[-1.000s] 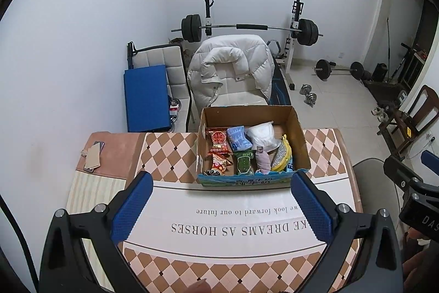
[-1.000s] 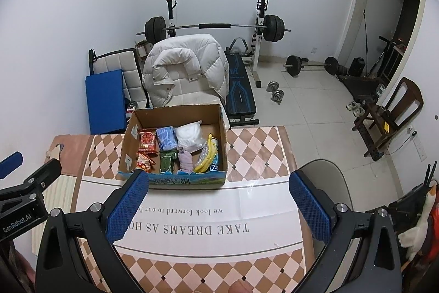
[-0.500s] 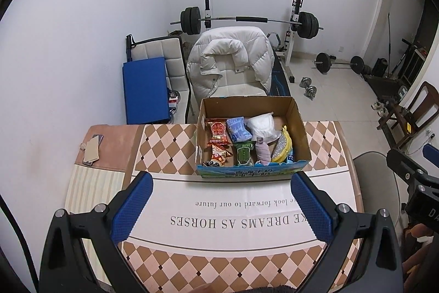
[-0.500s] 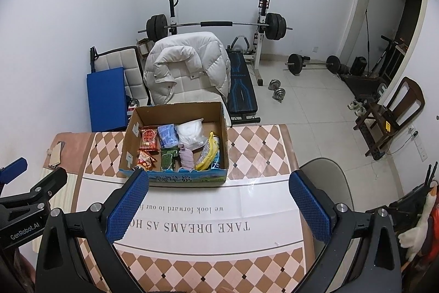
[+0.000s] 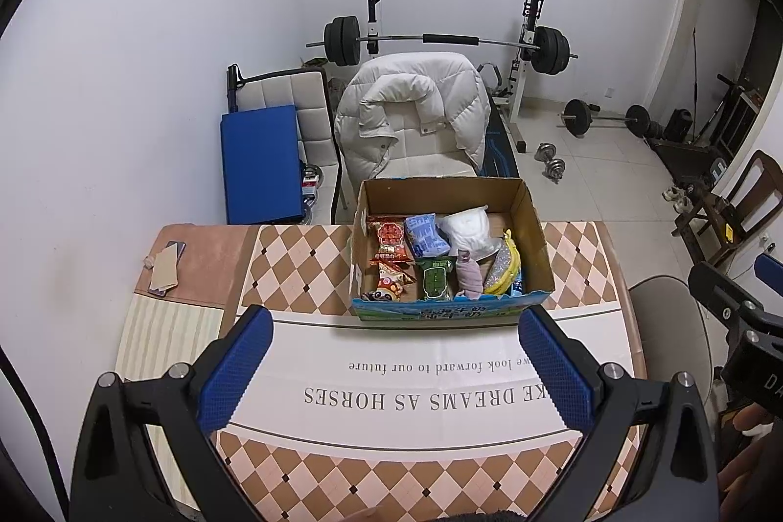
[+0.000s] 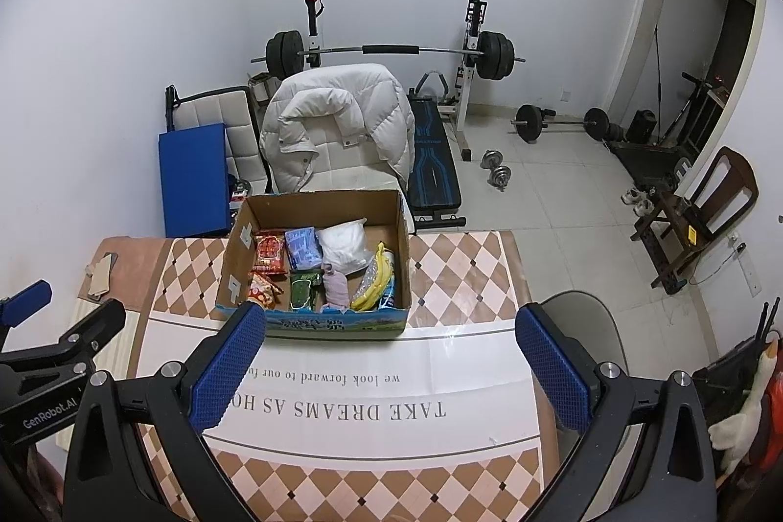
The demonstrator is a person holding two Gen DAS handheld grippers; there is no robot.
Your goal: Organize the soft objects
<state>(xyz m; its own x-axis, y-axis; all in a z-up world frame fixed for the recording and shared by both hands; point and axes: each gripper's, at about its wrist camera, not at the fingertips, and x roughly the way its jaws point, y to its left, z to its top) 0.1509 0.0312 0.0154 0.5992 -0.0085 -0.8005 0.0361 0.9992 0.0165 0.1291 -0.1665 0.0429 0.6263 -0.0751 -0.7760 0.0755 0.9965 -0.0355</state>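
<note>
Cardboard box (image 5: 531, 228) sits on the far half of the table (image 5: 303, 272), open-topped, its near wall printed blue. Soft items packed inside: red snack bag (image 5: 390, 236) at left rear, blue packet (image 5: 426, 234) beside it, white bag (image 5: 470, 227) toward the right rear, green packet (image 5: 434, 280) and a pink cloth piece (image 5: 469, 275) along the front, yellow banana-shaped toy (image 5: 504, 272) against the right wall.

Left gripper (image 5: 389, 368) hovers above the near table, fingers spread wide, nothing between them. Right gripper (image 6: 389, 368) likewise spread wide and empty; its left pad overlaps the box's near left corner in the right wrist view.

Lettered white sheet (image 5: 416, 395) covers the tabletop between grippers and box, with nothing on it. Checkered cloth is bare to the left and right of the box. Phone (image 5: 166, 265) lies well apart near the table's far left edge.

Beyond the far edge: chair draped with a white puffer jacket (image 5: 411, 111), just behind the box. Grey round seat (image 6: 582, 326) close to the table's right edge. Barbell rack (image 5: 440, 42) against the back wall.
</note>
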